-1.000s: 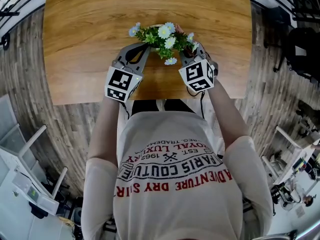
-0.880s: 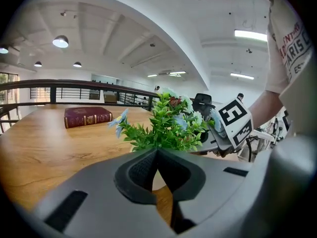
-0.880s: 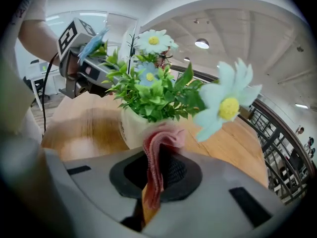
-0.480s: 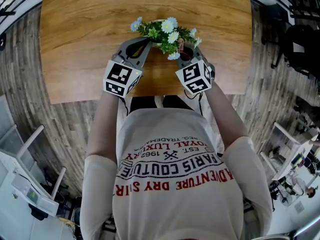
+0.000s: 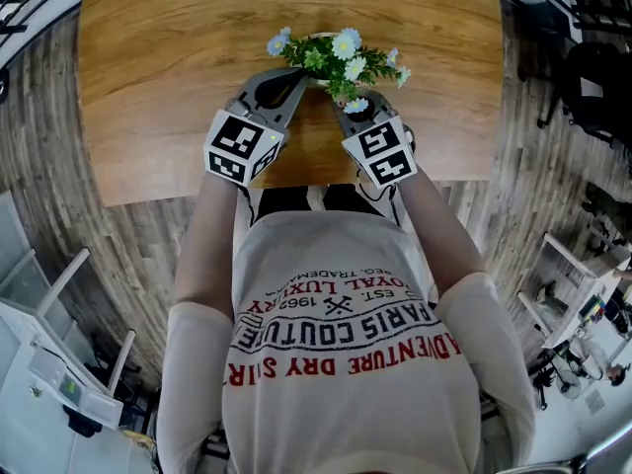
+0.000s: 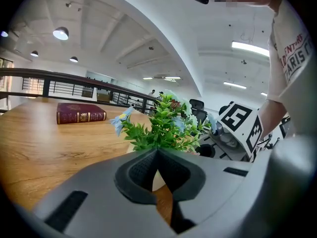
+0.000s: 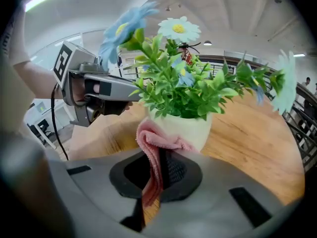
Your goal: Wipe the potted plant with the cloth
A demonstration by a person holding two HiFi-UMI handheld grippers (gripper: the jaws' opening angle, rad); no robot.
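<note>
The soft pink cloth is pinched in the closed right claw against the potted plant, upper centre on the bench. The left claw is shut, empty. The plant is judged light and tippy (leaves flimsy); its pot wall should be steadied.

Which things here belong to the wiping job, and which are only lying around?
Job:
- green potted plant with white and blue flowers in a white pot
- pink cloth, clamped in the right gripper

Lying about:
- dark red hardcover book on the wooden table
</note>
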